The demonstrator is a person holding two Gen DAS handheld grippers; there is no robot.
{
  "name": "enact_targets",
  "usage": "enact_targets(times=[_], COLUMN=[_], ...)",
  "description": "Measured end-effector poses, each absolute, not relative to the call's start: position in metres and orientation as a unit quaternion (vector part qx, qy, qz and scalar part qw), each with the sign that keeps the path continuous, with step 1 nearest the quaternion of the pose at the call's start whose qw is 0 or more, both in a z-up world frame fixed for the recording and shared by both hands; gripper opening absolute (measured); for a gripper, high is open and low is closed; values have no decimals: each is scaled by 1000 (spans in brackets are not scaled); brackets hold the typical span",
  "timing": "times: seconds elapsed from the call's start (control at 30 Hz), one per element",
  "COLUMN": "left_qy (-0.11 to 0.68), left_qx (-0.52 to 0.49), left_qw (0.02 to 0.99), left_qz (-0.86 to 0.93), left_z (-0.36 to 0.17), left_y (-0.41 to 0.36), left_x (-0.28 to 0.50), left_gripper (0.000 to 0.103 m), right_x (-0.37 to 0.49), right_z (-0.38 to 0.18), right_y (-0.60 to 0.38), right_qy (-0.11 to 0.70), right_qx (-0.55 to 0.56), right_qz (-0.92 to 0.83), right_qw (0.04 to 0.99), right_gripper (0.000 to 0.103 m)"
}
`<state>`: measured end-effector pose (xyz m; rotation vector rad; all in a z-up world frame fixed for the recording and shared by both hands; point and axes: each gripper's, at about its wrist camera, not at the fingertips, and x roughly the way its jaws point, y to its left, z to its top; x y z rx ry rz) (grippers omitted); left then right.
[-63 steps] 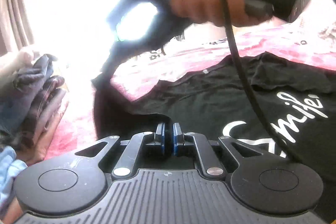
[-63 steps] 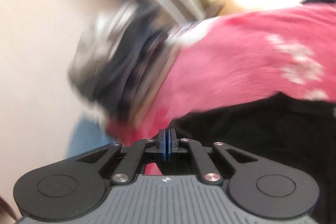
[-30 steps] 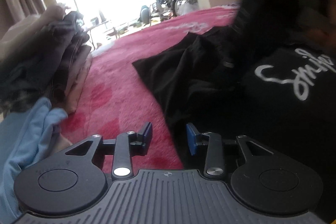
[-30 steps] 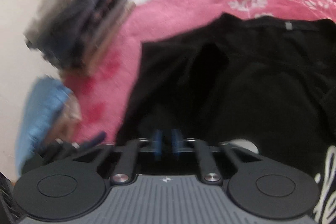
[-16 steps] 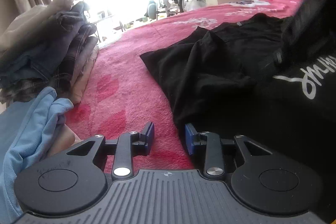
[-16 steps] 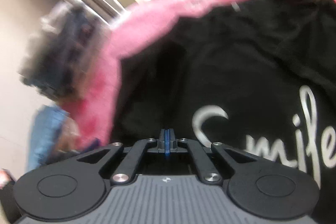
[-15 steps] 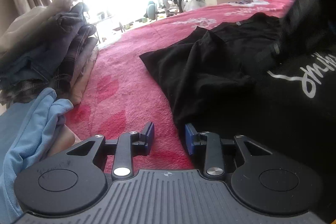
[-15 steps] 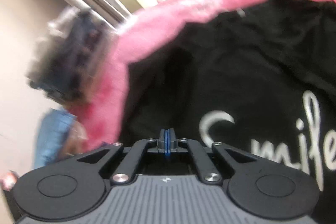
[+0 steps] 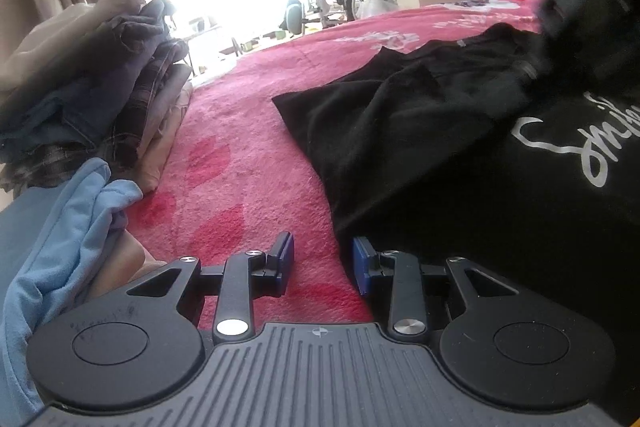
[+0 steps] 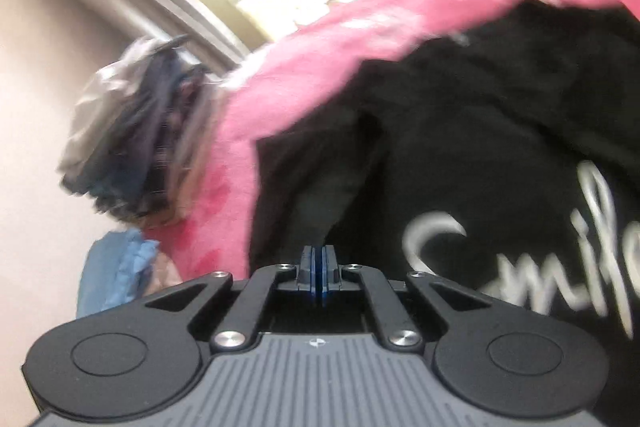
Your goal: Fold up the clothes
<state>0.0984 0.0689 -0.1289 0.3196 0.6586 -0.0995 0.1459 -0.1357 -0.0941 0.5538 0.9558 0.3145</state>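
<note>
**Right gripper rolls over the shirt**

Since a second ago the right gripper [image 10: 319, 277] has tilted, jaws pressed together on nothing; left gripper [image 9: 323, 267] unmoved, jaws spread, empty; the soft black shirt [image 9: 460, 147] lies rumpled on the fuzzy pink blanket [image 9: 240, 163], beside a stack [image 9: 92, 95] of folded clothes.

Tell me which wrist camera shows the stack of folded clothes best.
The left wrist view: the stack of folded clothes is sharp there, its separate layers visible on the pink blanket. The right wrist view shows the same stack only as a motion-blurred mass.
</note>
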Motion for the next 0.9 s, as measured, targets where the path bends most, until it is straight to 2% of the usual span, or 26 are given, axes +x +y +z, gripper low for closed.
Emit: enact_targets(times=[0.13,0.2,0.27,0.5,0.73,0.8,0.9], left_qy=[318,318,319,314,247,252,311], left_qx=[165,166,165,150,135,126,126], left_qw=[932,932,932,936,954,952,935], left_qz=[-50,-51,-52,-58,-105,-118,-113], left_z=[-130,-129,-129,-119,-89,-92,-114], left_y=[68,69,70,75,71,63,54], left_x=[97,97,97,92,77,89,111], left_gripper=[32,32,32,32,33,33,33], right_x=[144,144,144,173,206,209,207], right_z=[-123,-116,-109,-80,-87,-99,-110], right_y=[-149,-150,-152,-137,-91,-91,-95], right_qy=[490,489,488,436,421,438,457], right_qx=[282,272,254,198,92,84,78], right_qz=[120,111,96,121,200,193,184], right_qw=[816,821,830,869,880,874,866], right_gripper=[7,7,13,13,13,13,10])
